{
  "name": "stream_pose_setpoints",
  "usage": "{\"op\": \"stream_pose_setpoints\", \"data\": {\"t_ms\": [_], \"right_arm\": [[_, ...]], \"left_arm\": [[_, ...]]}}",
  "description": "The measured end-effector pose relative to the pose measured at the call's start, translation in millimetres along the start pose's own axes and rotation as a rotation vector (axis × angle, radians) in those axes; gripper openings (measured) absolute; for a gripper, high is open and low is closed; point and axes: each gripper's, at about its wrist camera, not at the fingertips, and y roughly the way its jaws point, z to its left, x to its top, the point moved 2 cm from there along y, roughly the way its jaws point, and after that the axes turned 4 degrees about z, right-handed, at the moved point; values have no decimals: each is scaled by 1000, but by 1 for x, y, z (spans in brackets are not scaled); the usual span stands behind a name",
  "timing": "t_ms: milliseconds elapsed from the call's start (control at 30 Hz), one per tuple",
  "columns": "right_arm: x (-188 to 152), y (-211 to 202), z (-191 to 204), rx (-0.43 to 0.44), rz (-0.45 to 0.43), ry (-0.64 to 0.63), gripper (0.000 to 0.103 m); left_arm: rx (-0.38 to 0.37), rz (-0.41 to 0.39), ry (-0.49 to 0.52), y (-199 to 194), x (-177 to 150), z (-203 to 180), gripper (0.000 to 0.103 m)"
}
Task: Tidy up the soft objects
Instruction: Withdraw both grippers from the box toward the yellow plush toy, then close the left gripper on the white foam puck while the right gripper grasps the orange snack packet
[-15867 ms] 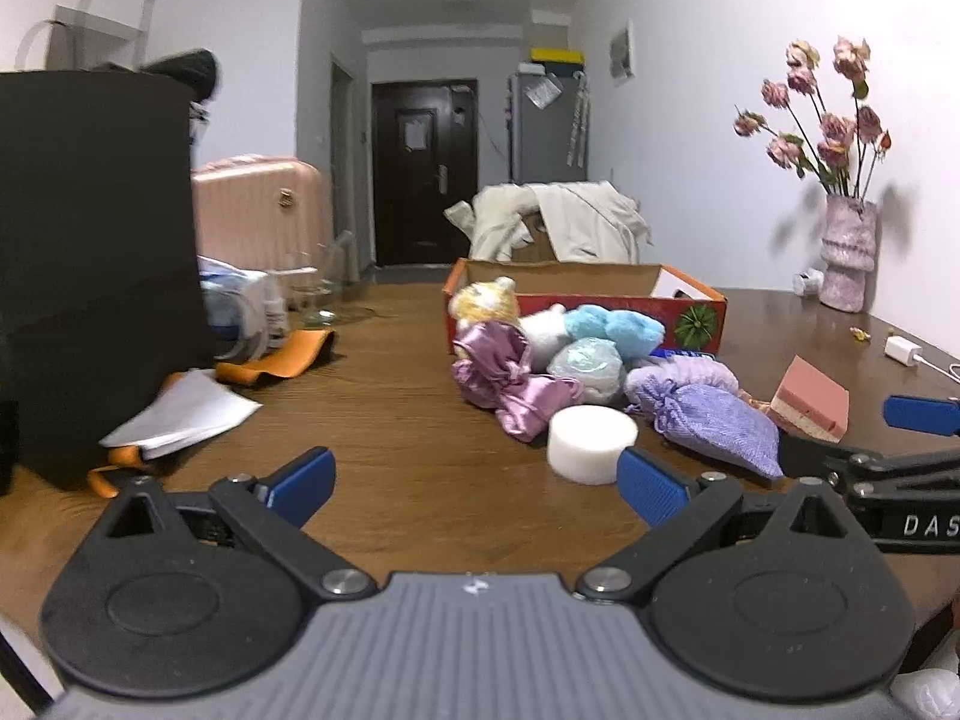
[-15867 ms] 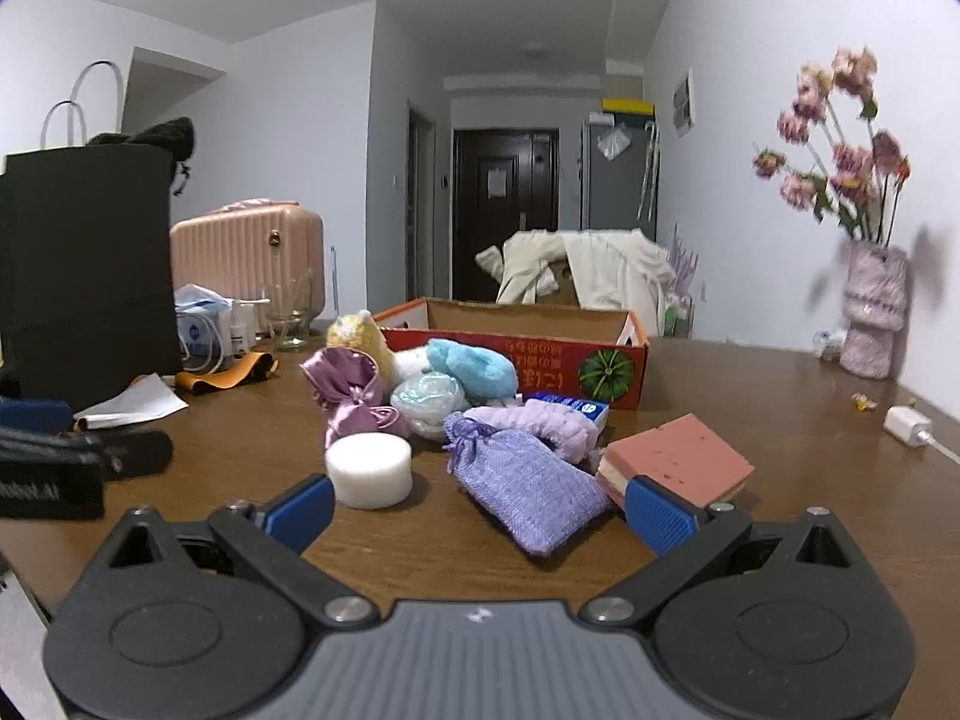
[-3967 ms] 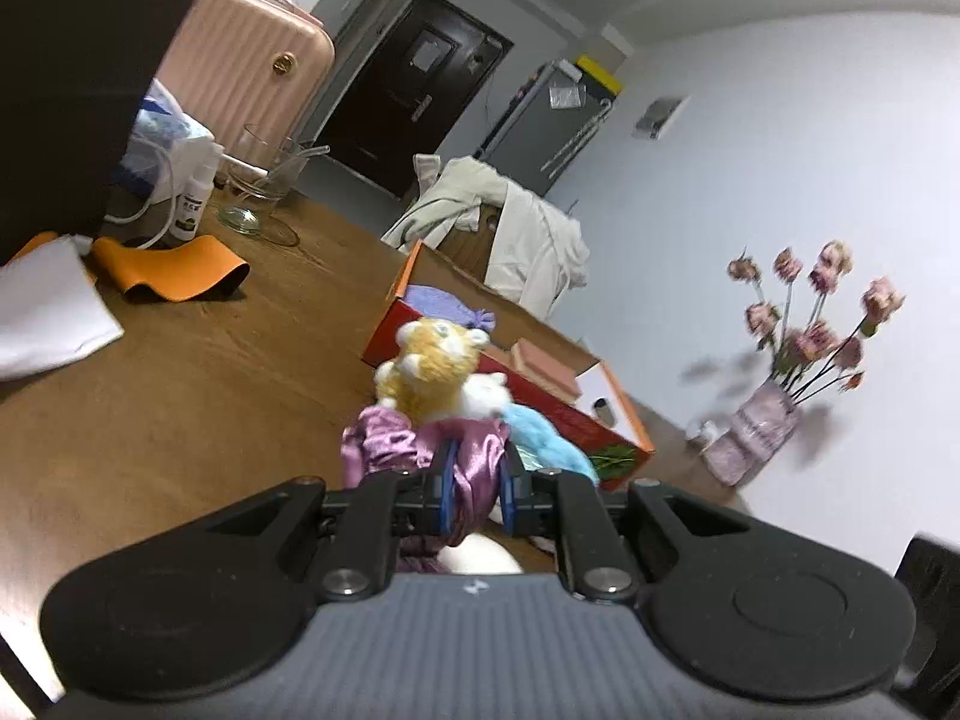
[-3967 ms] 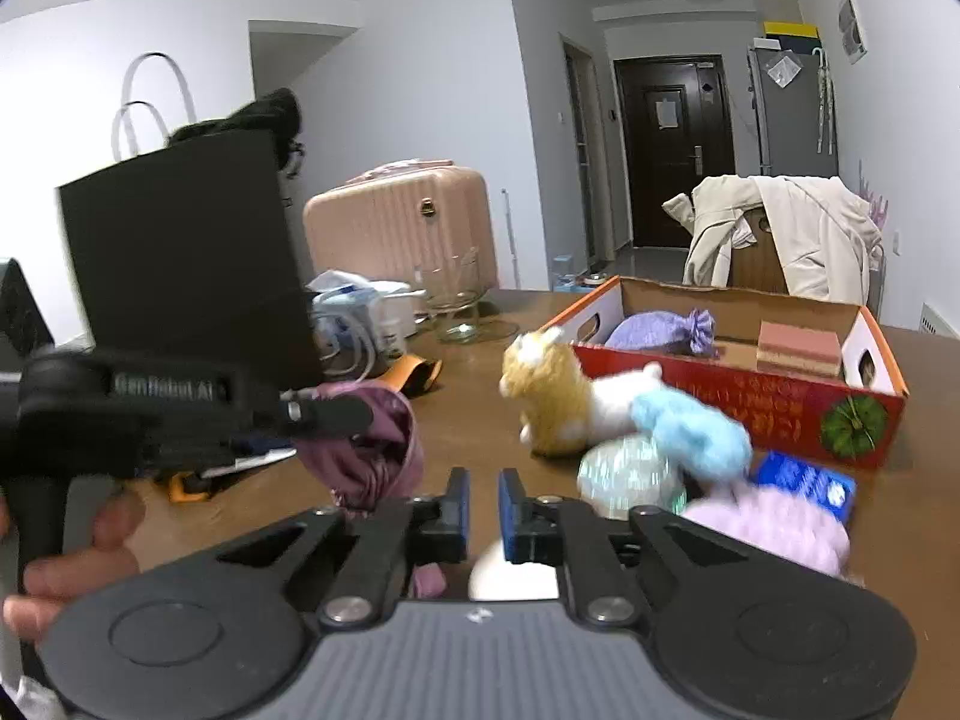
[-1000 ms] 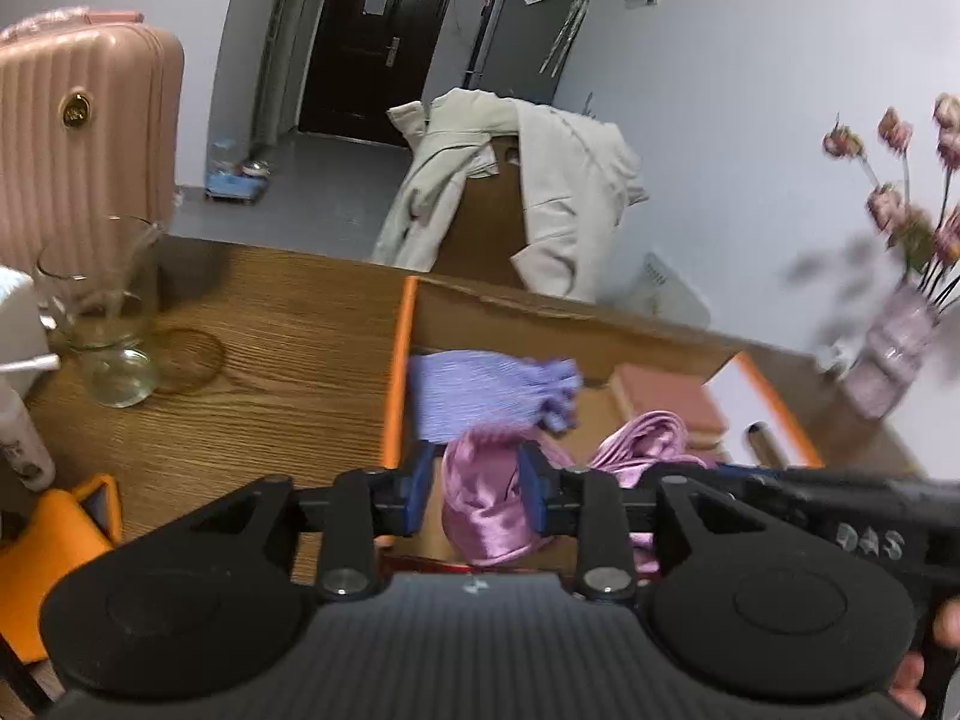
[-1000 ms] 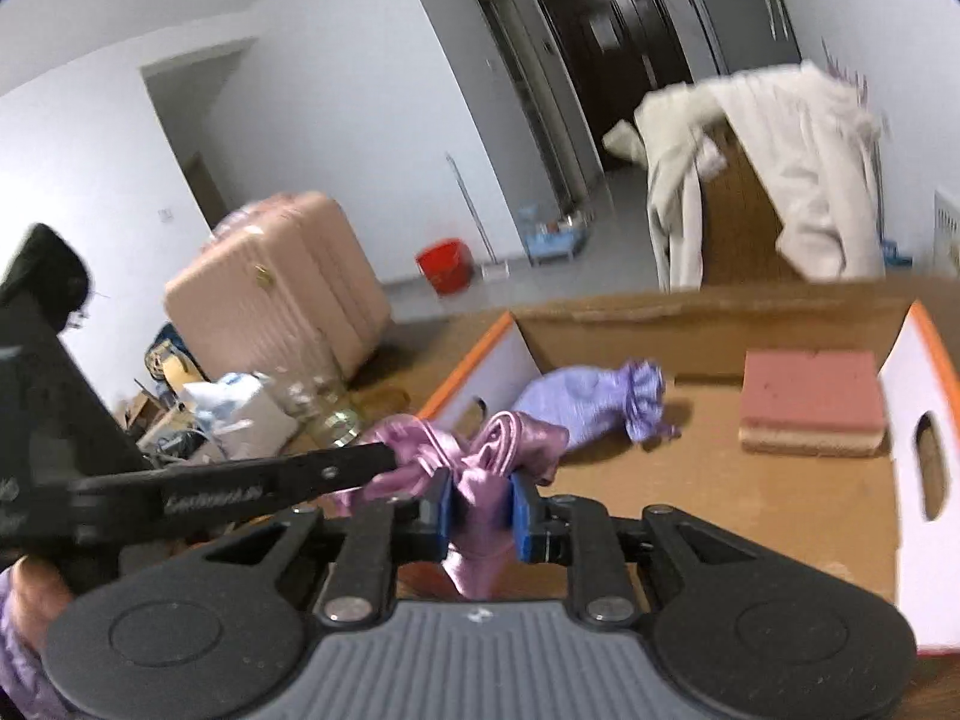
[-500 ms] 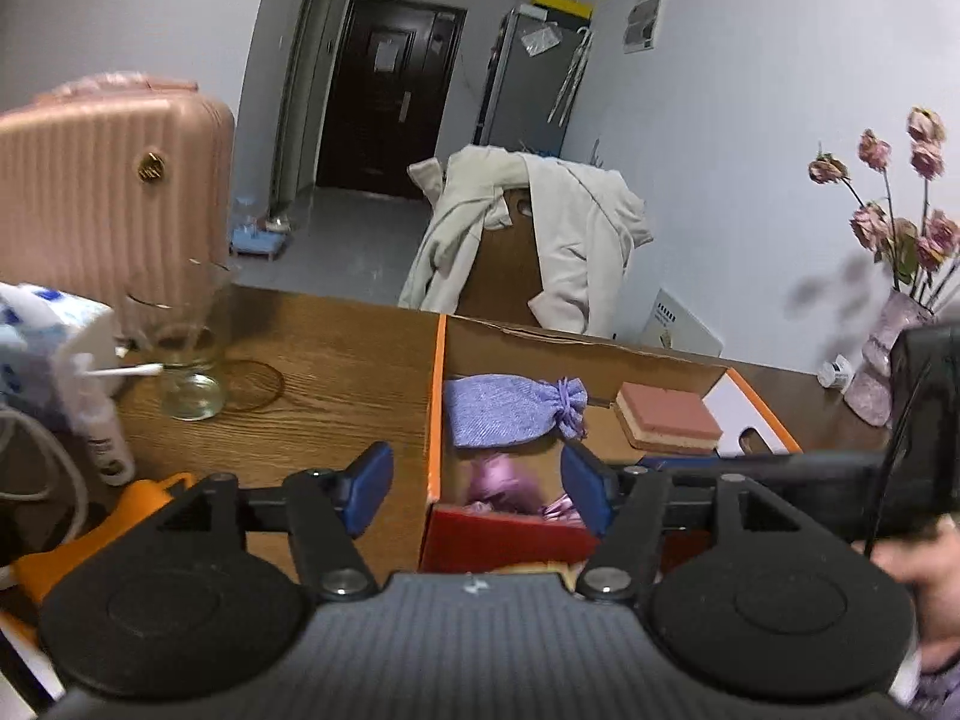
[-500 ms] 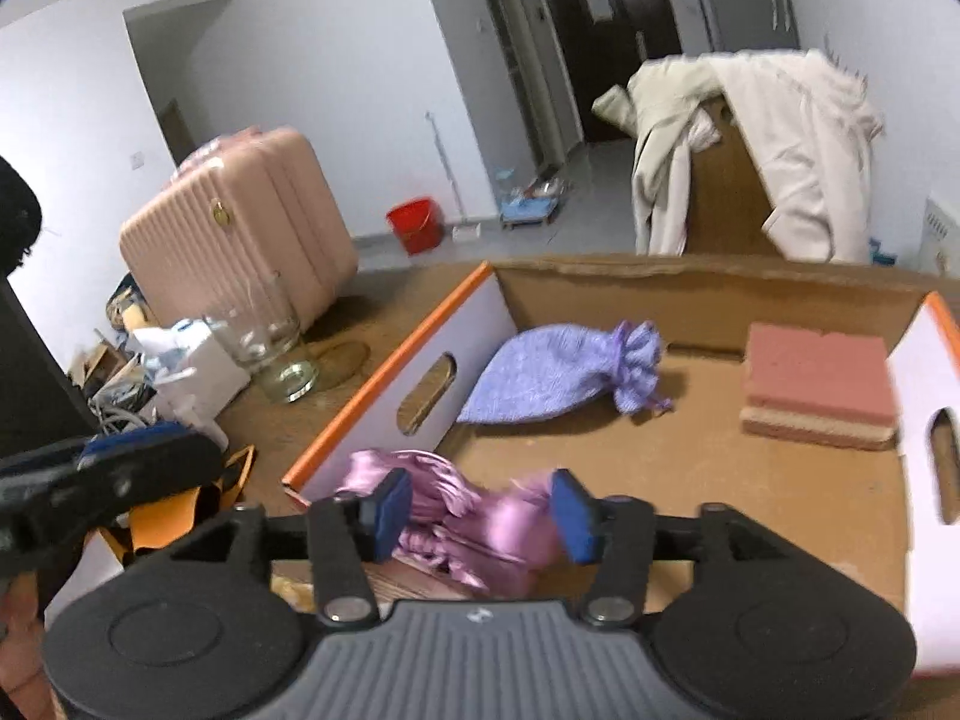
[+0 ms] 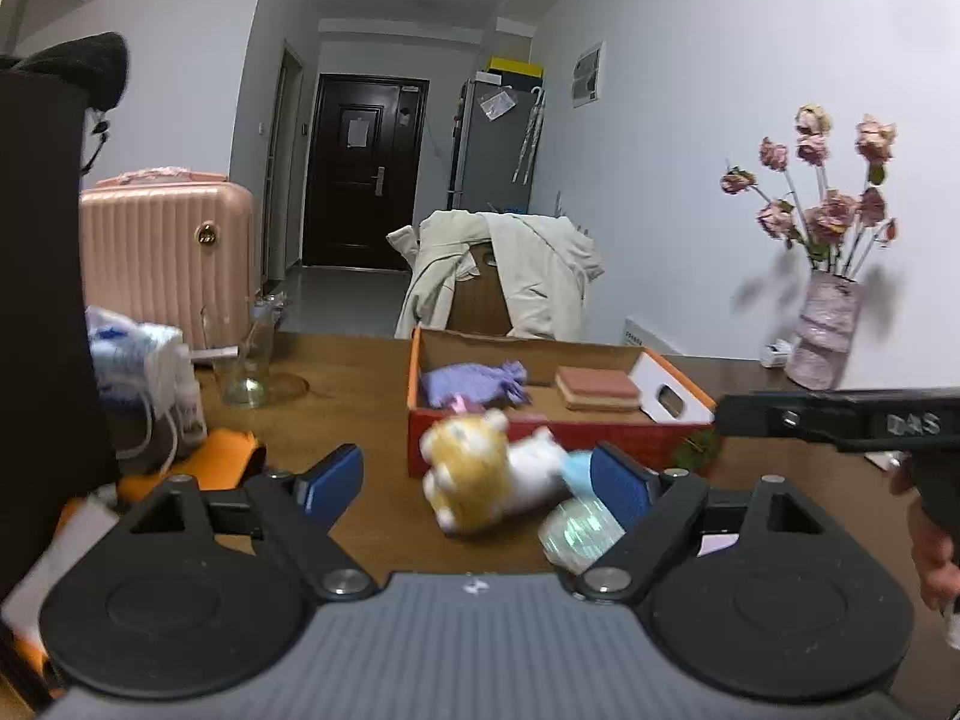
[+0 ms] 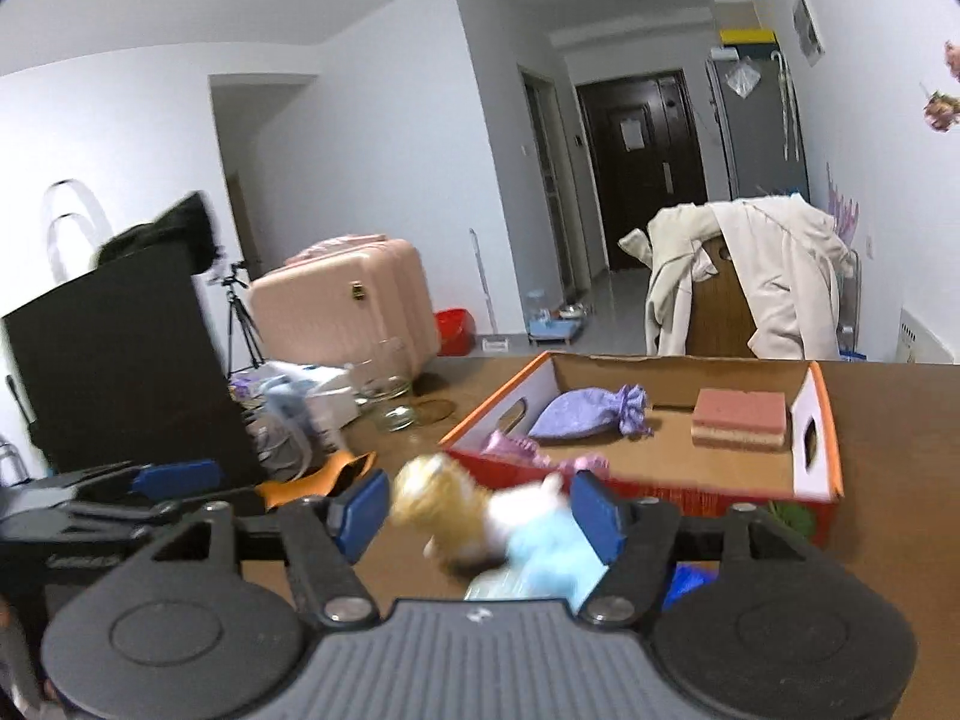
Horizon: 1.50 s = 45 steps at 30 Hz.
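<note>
Both claws empty, jaws opening: left gripper (image 9: pixel 477 483), right gripper (image 10: pixel 474 507). Plush toy (image 9: pixel 480 483) lies on table (image 9: pixel 372 420) in front of box (image 10: pixel 819 420), blurred. Box holds lavender pouch (image 10: pixel 585 414), pink sponge (image 10: pixel 739 419); satin cloth (image 10: pixel 510 447) partly hidden behind front wall. Glass (image 9: pixel 246 360) stands well left of the box.

A yellow-and-white plush toy (image 9: pixel 480 474) lies on its side just before the red box (image 9: pixel 540 429).

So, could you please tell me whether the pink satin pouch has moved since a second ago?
Yes. The pink satin pouch was held above the box; now it lies inside, at the near-left corner, in front of the lavender pouch.
</note>
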Motion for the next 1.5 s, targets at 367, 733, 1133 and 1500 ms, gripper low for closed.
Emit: {"op": "stream_pose_setpoints", "data": {"t_ms": [367,733,1133,1500], "right_arm": [[-88,-72,31,-113,-10,-30,72],[-108,-51,7,-179,53,19,70],[-102,-6,-57,-258,139,46,58],[-97,34,-86,-311,228,33,42]], "left_arm": [[-38,21,12,-54,-62,-33,92],[-27,96,30,-26,-81,-47,93],[45,198,22,36,-88,-64,87],[58,260,15,72,-87,-64,77]]}}
